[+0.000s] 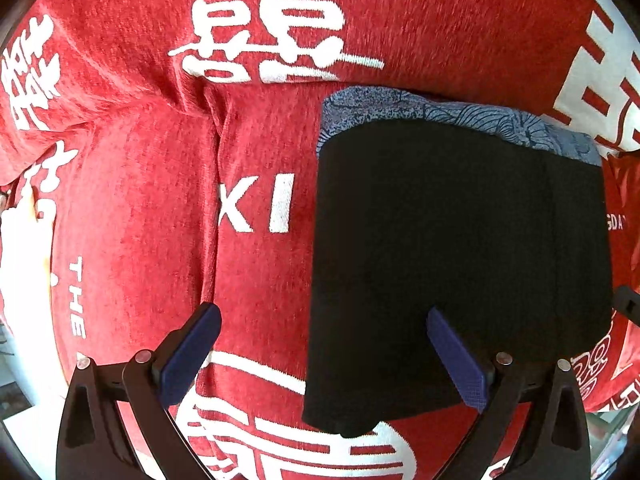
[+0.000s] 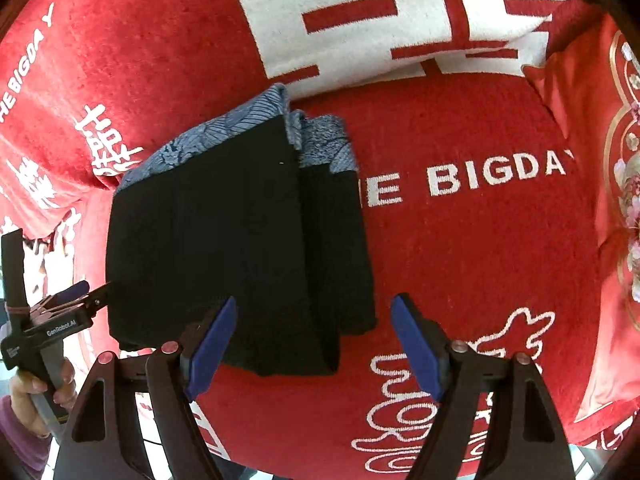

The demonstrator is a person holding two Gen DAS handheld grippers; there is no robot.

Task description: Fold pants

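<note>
The black pants [image 1: 460, 260] lie folded into a compact rectangle on the red blanket [image 1: 140, 200], with a blue patterned band [image 1: 440, 110] showing along the far edge. My left gripper [image 1: 322, 356] hovers open over the pants' near left edge, its pads touching nothing. In the right wrist view the same pants [image 2: 224, 240] show stacked layers stepping down to the right. My right gripper [image 2: 314, 344] stands open above their near right corner, gripping nothing. The left gripper [image 2: 90, 292] appears there at the pants' left side, held by a hand [image 2: 36, 388].
The red blanket [image 2: 480, 260] carries white characters and "THE BIGDAY" lettering, with creases left of the pants. A red embroidered cushion [image 2: 616, 200] lies at the right. A dark tip of the right gripper [image 1: 626, 304] shows at the left wrist view's right edge.
</note>
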